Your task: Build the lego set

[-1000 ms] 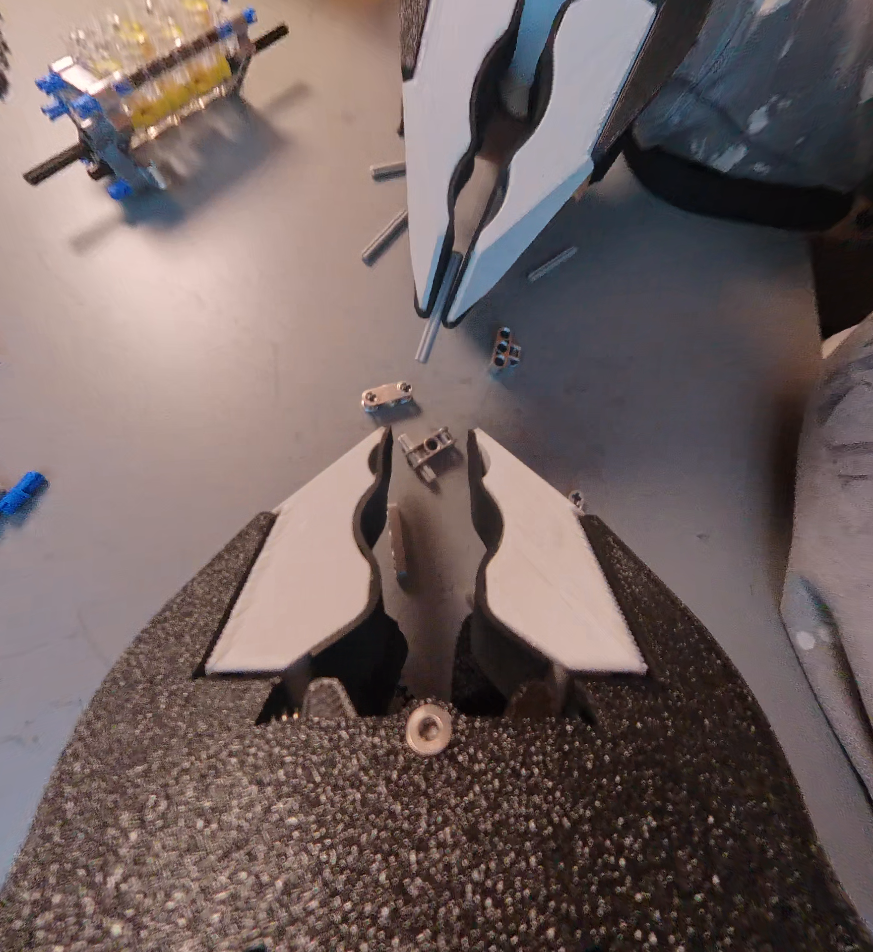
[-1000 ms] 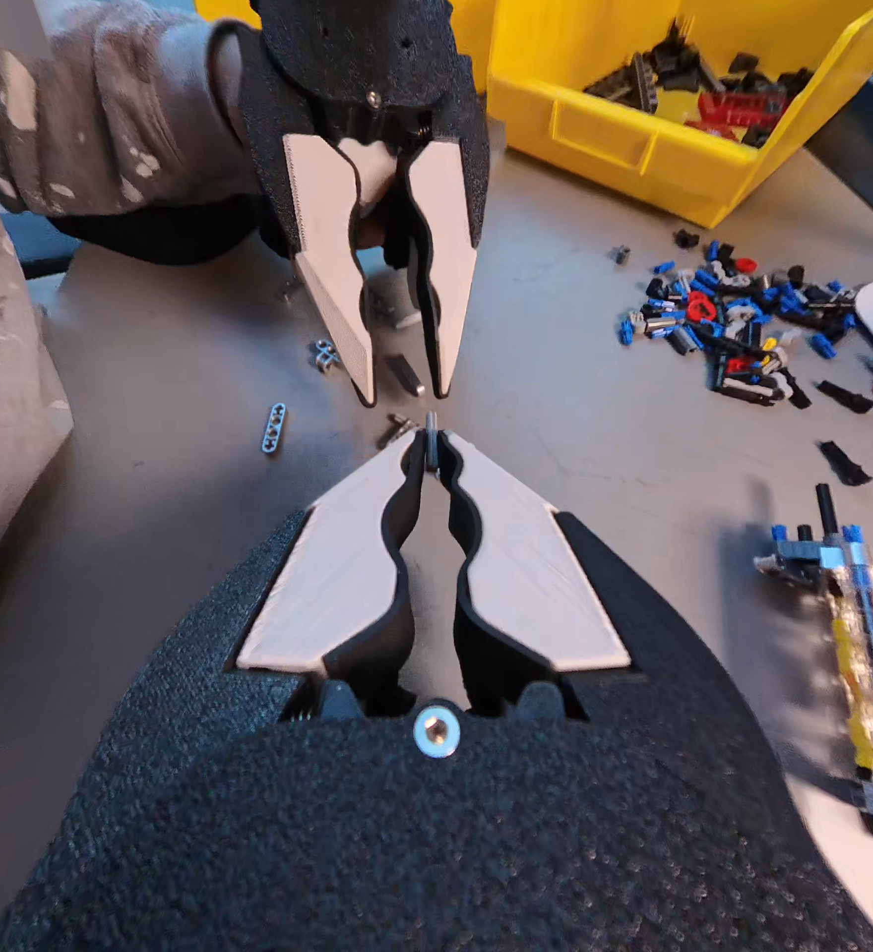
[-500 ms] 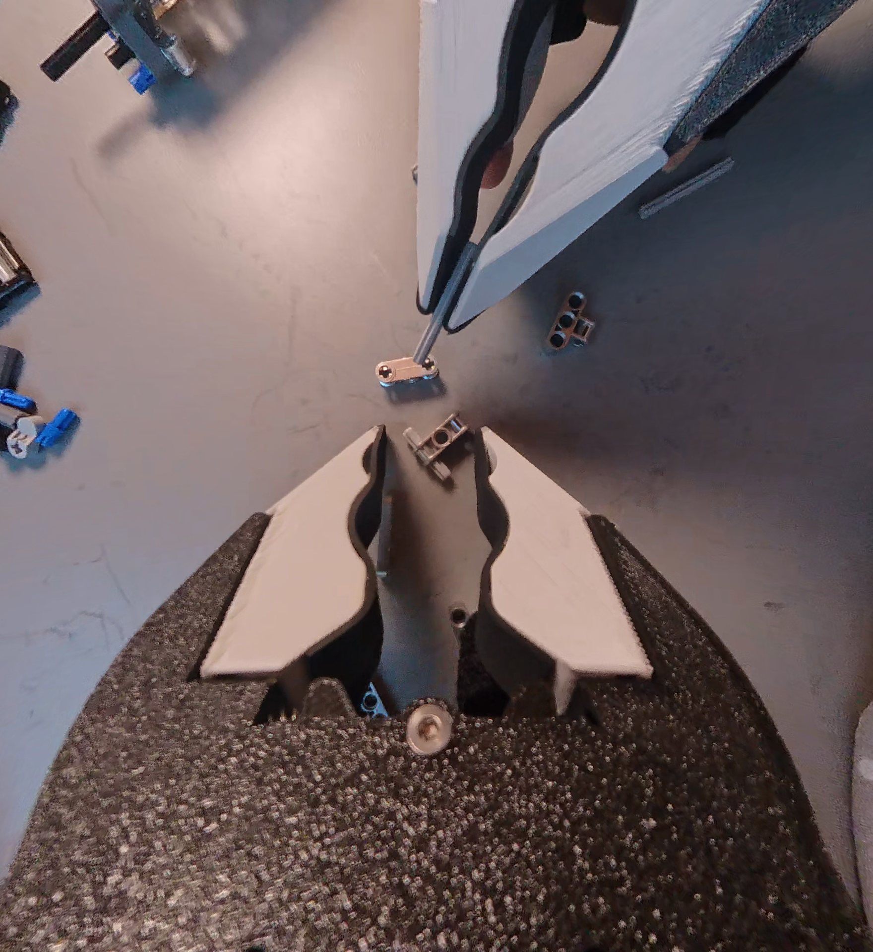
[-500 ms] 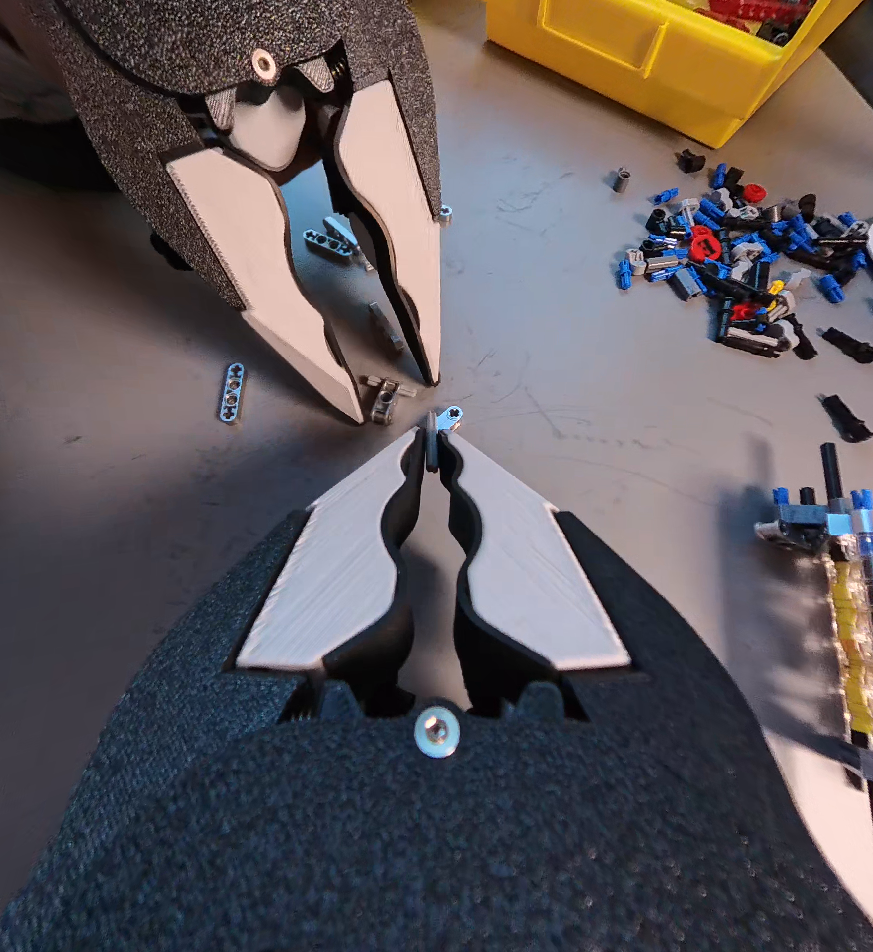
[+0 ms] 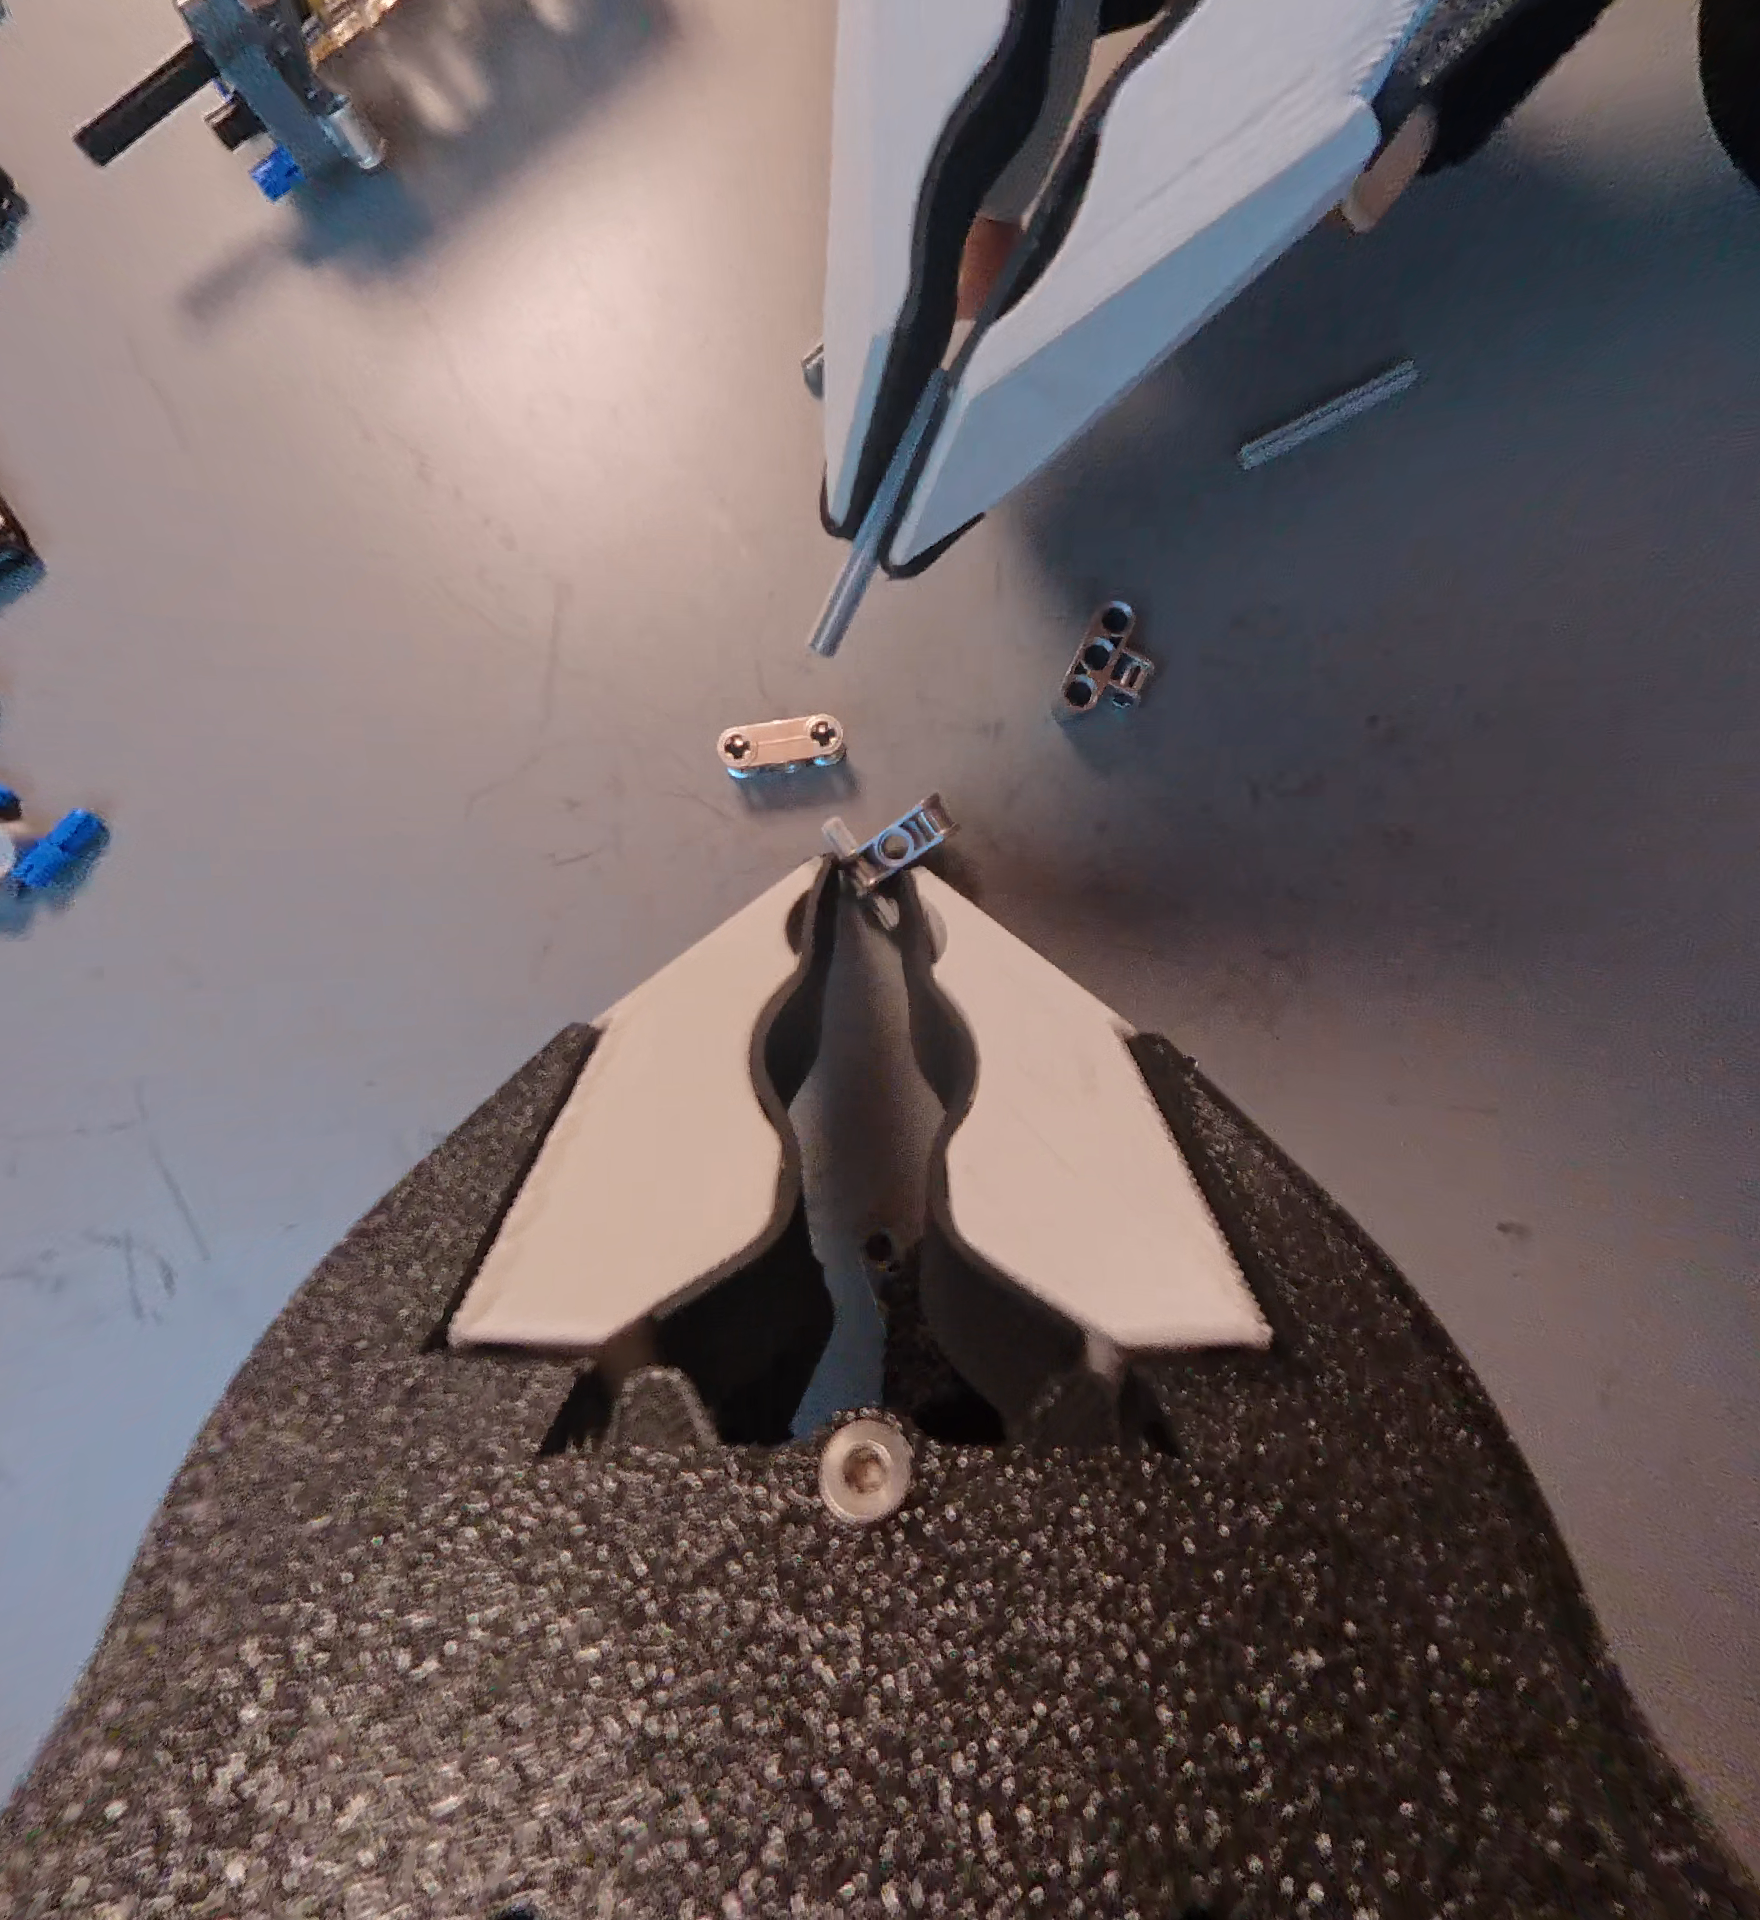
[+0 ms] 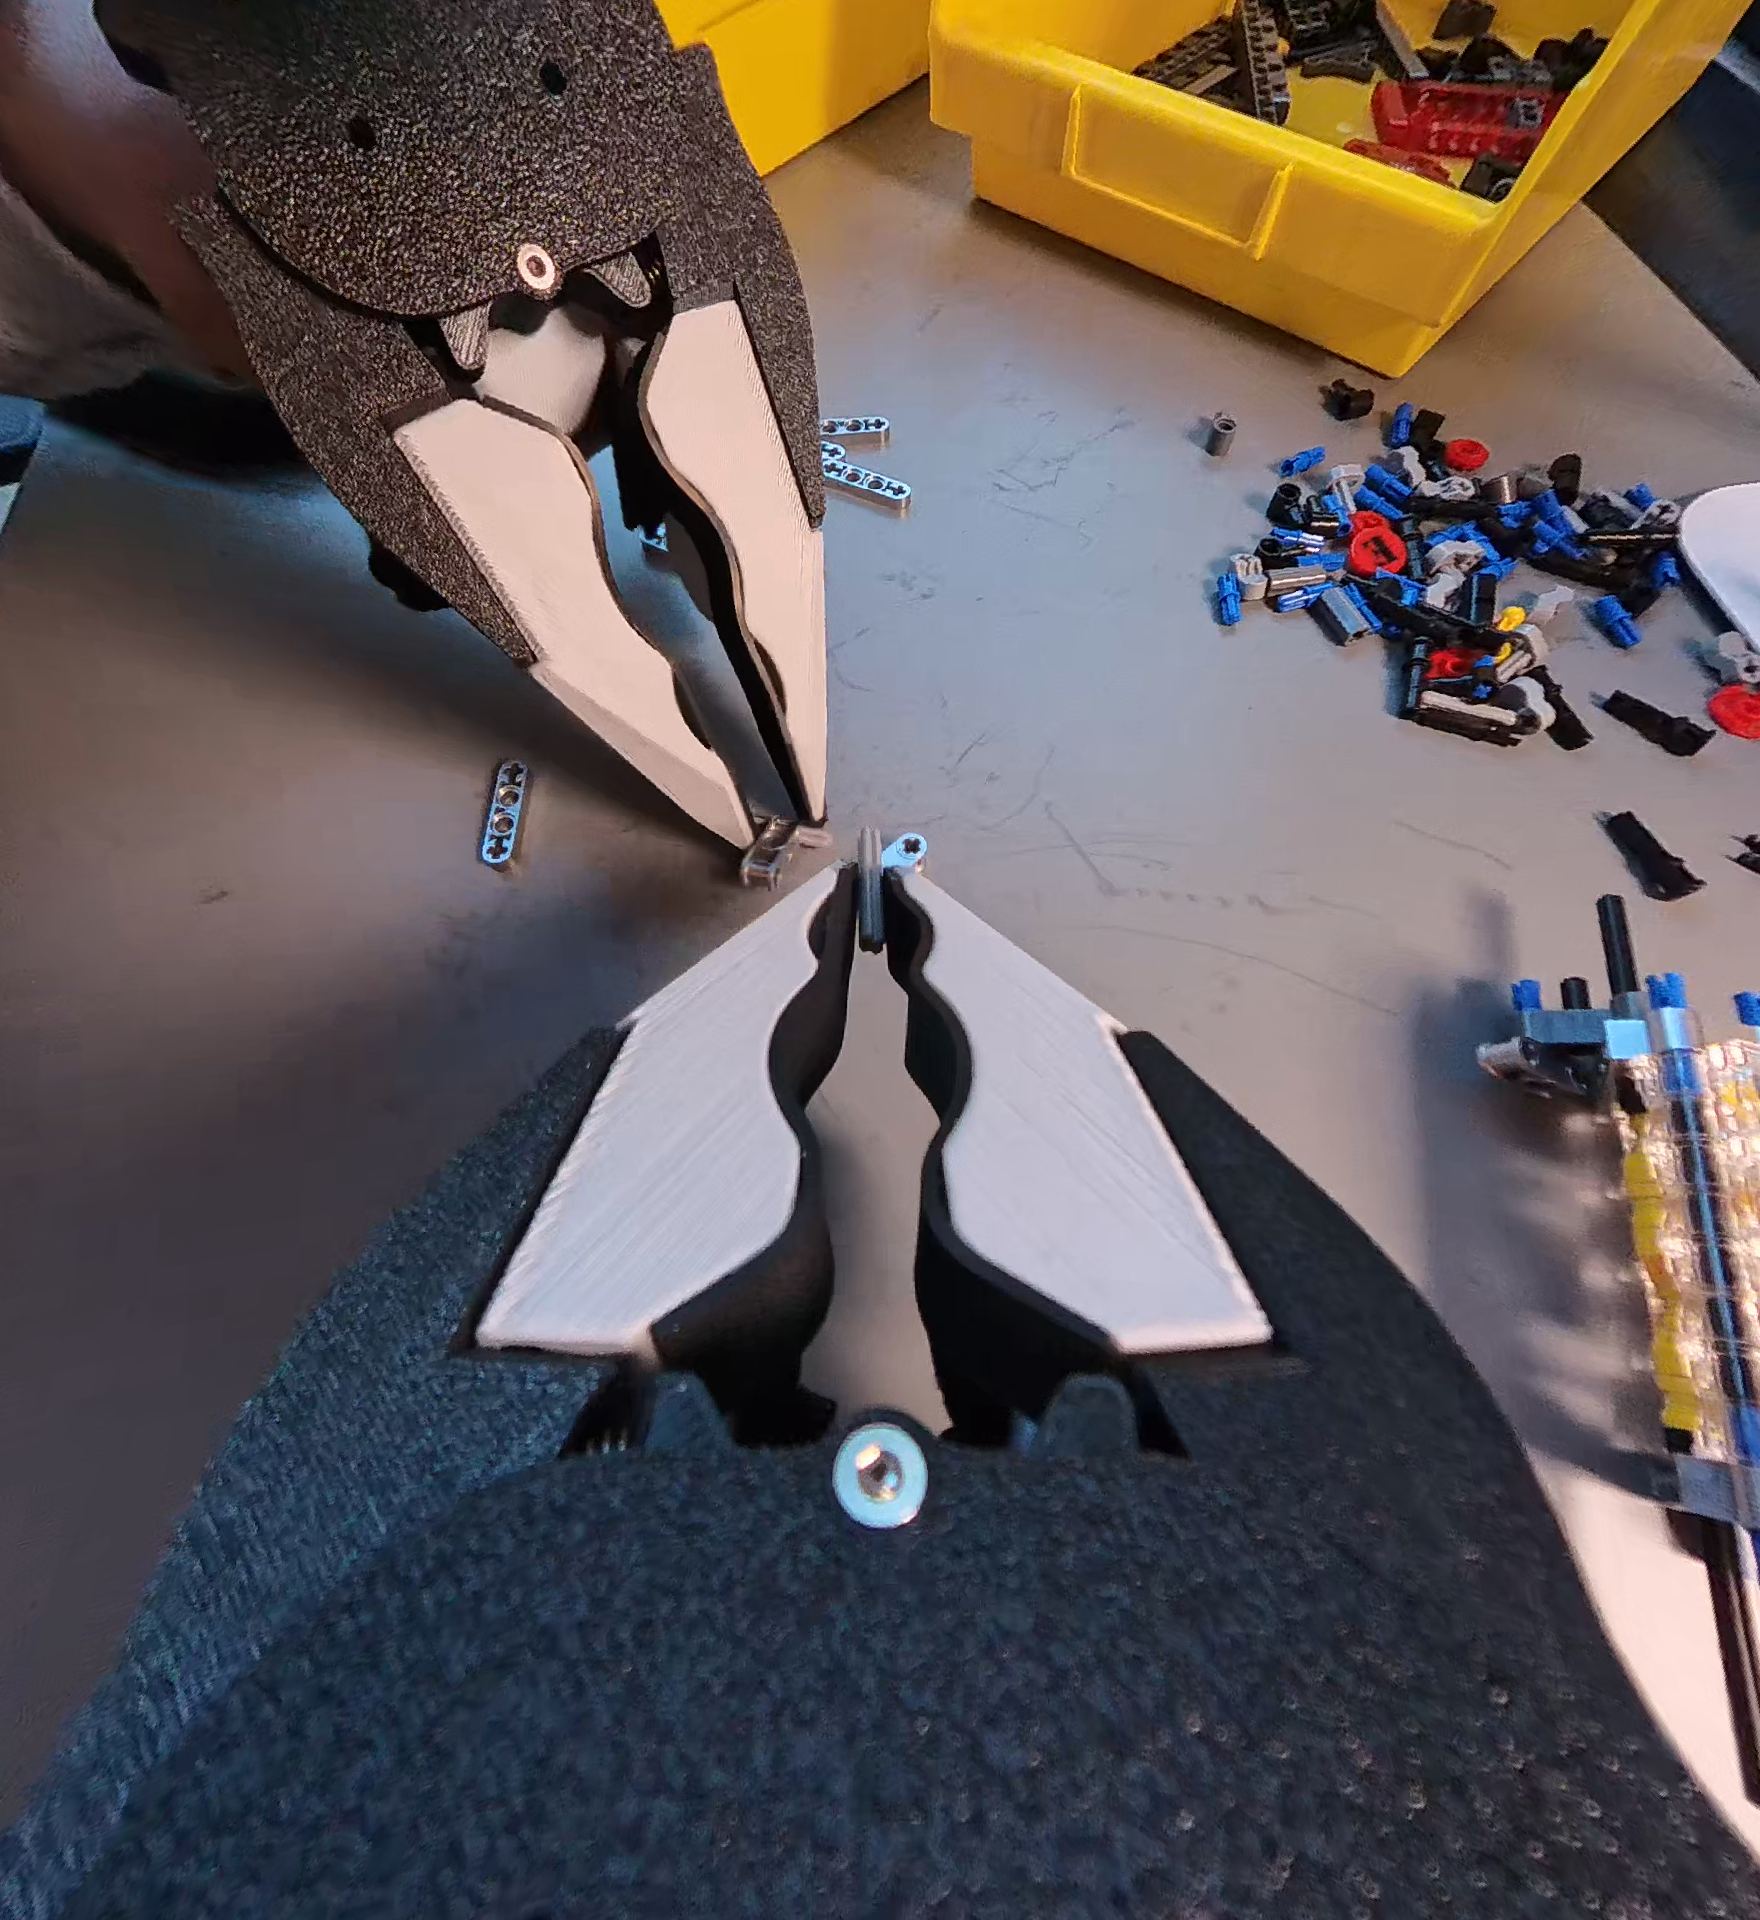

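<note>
My left gripper (image 5: 881,871) is shut on a small grey cross-shaped connector (image 5: 894,844) at the tabletop. It also shows in the right wrist view (image 6: 784,823), tips down on the table with the connector (image 6: 770,850) between them. My right gripper (image 6: 868,875) is shut on a short grey axle (image 6: 870,883). In the left wrist view it (image 5: 881,540) hangs above, and the axle (image 5: 848,592) points down at a flat grey two-hole link (image 5: 782,746) without touching it. The link (image 6: 905,850) lies just past my right tips.
A grey three-hole connector (image 5: 1104,670) and a loose axle (image 5: 1328,416) lie to the right. A grey beam (image 6: 505,810), yellow bins (image 6: 1271,197), a heap of small parts (image 6: 1427,592) and a clear-and-yellow assembly (image 6: 1707,1195) are on the grey table. The left gripper's tips are roughly 6 cm from the right gripper's.
My left gripper has closed on the grey connector that lay between its open fingers. The right gripper's axle tip, earlier at the two-hole link, has drawn back from it.
</note>
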